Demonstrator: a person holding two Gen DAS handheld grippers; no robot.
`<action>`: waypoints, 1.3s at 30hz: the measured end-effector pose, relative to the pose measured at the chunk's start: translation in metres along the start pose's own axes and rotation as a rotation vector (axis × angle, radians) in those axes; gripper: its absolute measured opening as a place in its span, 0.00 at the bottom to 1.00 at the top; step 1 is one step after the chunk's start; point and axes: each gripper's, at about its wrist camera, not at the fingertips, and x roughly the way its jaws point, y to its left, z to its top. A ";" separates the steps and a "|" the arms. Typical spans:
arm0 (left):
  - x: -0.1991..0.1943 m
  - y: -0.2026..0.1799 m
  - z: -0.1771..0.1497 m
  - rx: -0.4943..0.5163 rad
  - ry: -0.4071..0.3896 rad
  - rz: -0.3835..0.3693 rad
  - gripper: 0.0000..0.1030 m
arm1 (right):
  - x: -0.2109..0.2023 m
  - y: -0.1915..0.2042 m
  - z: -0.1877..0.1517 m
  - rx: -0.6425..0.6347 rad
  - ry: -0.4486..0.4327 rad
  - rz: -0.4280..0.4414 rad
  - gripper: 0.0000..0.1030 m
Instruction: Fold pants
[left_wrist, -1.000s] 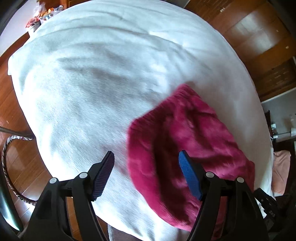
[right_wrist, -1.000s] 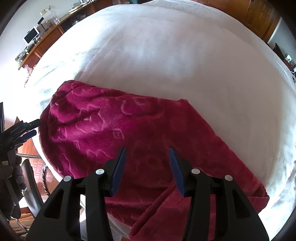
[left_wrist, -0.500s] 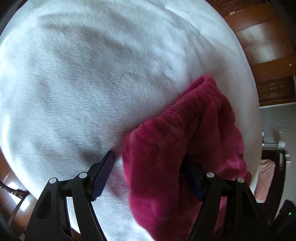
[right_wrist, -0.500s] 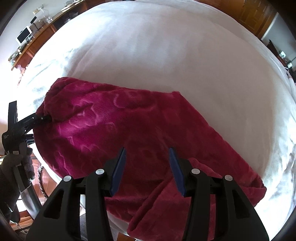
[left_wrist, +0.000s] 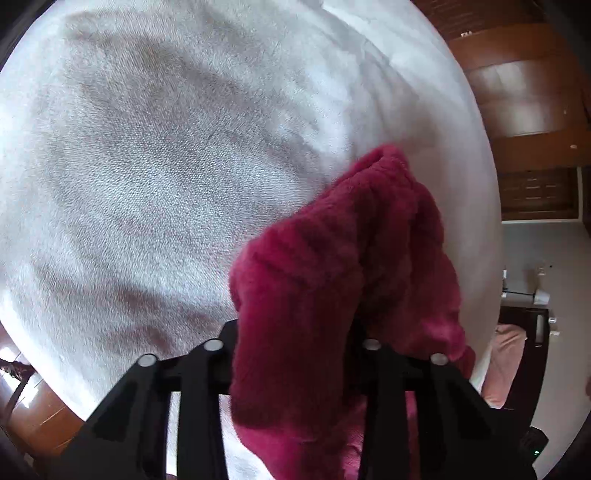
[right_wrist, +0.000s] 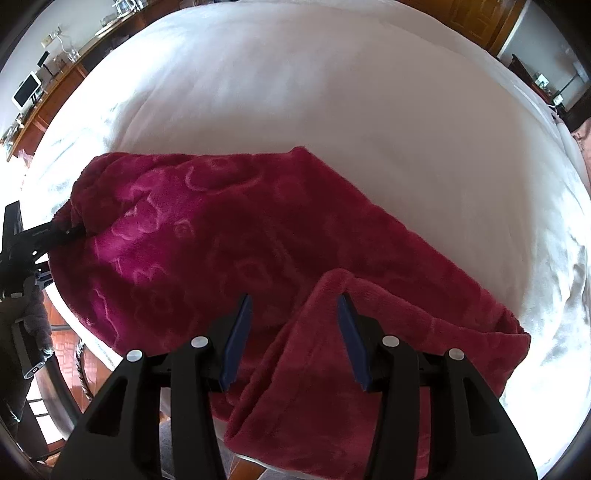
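Note:
Crimson fleece pants (right_wrist: 221, 229) lie across the white bed cover (right_wrist: 332, 92), with one leg end folded over near the front edge. In the left wrist view the elastic waistband corner of the pants (left_wrist: 351, 240) is bunched up between the fingers of my left gripper (left_wrist: 295, 332). Its jaws are closing on the fabric, which hides both pads. From the right wrist view, the left gripper (right_wrist: 61, 233) pinches the waistband at the far left. My right gripper (right_wrist: 294, 299) hovers open over the folded leg and holds nothing.
The bed cover (left_wrist: 147, 147) spreads far beyond the pants. A wooden desk with a monitor (right_wrist: 27, 88) stands at the back left. Wooden cupboards (left_wrist: 524, 110) and a pink cloth (left_wrist: 509, 362) lie to the right. The bed edge and wooden floor (left_wrist: 33, 417) are close below.
My left gripper dropped onto the waistband corner and its jaws closed around the fabric. The right gripper slid sideways over the pants toward the folded leg, its jaws unchanged.

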 end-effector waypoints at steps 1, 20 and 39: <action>-0.006 -0.004 -0.002 0.003 -0.010 -0.008 0.27 | -0.003 -0.003 -0.001 0.000 -0.009 0.003 0.47; -0.078 -0.189 -0.096 0.359 -0.153 -0.146 0.23 | -0.040 -0.128 -0.071 0.146 -0.070 0.020 0.47; -0.043 -0.356 -0.344 0.979 -0.012 -0.201 0.23 | -0.059 -0.241 -0.166 0.355 -0.103 0.062 0.47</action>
